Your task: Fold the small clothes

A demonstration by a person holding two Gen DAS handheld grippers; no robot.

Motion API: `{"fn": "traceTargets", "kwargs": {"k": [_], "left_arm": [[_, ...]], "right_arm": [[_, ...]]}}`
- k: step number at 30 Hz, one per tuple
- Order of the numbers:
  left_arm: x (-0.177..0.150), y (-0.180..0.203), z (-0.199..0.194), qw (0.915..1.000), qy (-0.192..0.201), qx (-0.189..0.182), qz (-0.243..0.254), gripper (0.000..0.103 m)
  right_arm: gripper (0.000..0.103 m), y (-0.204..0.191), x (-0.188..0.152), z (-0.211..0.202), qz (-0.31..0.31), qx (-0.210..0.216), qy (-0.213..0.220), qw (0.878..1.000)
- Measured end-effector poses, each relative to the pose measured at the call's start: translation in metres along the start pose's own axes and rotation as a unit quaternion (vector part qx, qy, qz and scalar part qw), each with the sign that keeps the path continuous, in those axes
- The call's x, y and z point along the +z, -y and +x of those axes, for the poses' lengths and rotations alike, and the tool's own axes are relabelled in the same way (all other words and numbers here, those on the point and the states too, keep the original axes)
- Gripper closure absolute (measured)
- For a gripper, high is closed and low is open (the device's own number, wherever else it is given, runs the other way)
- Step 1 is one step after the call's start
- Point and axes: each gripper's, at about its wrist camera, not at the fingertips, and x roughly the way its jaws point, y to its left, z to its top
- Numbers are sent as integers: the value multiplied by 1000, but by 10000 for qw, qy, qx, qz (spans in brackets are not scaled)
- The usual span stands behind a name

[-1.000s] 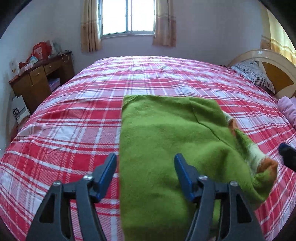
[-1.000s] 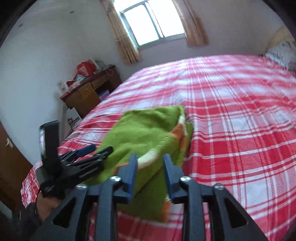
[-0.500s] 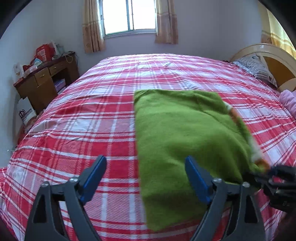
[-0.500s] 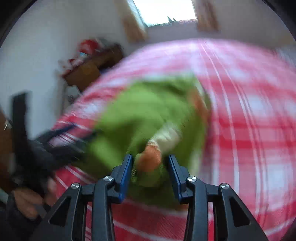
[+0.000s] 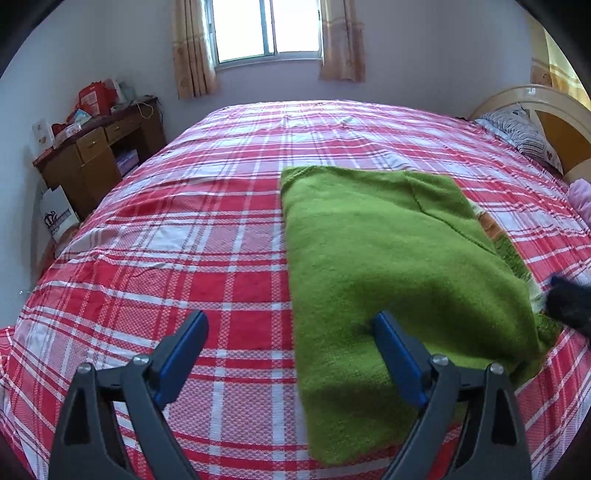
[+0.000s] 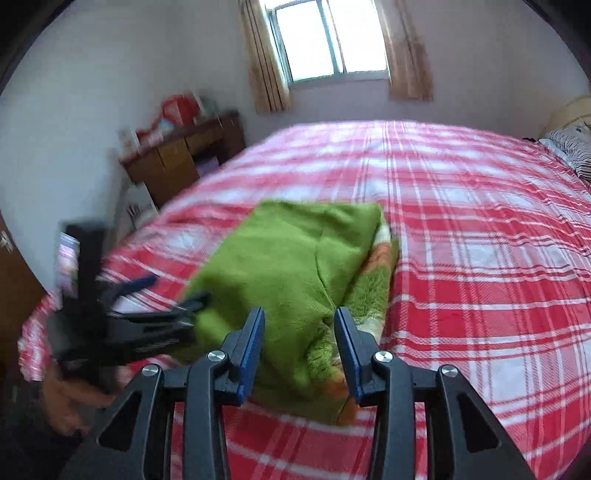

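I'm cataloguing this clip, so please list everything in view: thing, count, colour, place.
sweater: one, green with orange and white trim, folded on the bed.
bedspread: one, red and white plaid, covering the bed.
window: one, bright, far wall.
curtains: two, tan, beside the window.
desk: one, brown, cluttered, left wall.
bag: one, white, by the desk.
pillow: one, striped, at the headboard.
headboard: one, cream.
left gripper: open; right finger over the sweater.
right gripper: open, fingers astride the sweater's near corner.
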Motion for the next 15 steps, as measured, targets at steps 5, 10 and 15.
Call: {"fn": "traceTargets", "kwargs": {"k": [5, 10, 15], "left_arm": [[0, -8, -1, 9998, 139, -122, -98, 10], [9, -22, -8, 9981, 364, -129, -477, 10], [16, -41, -14, 9951, 465, -190, -857, 10]], "right_arm": [[61, 15, -8, 35, 528, 335, -206, 9978], [54, 40, 4, 48, 1535, 1120, -152, 9817], [88, 32, 6, 52, 1157, 930, -213, 9887]]}}
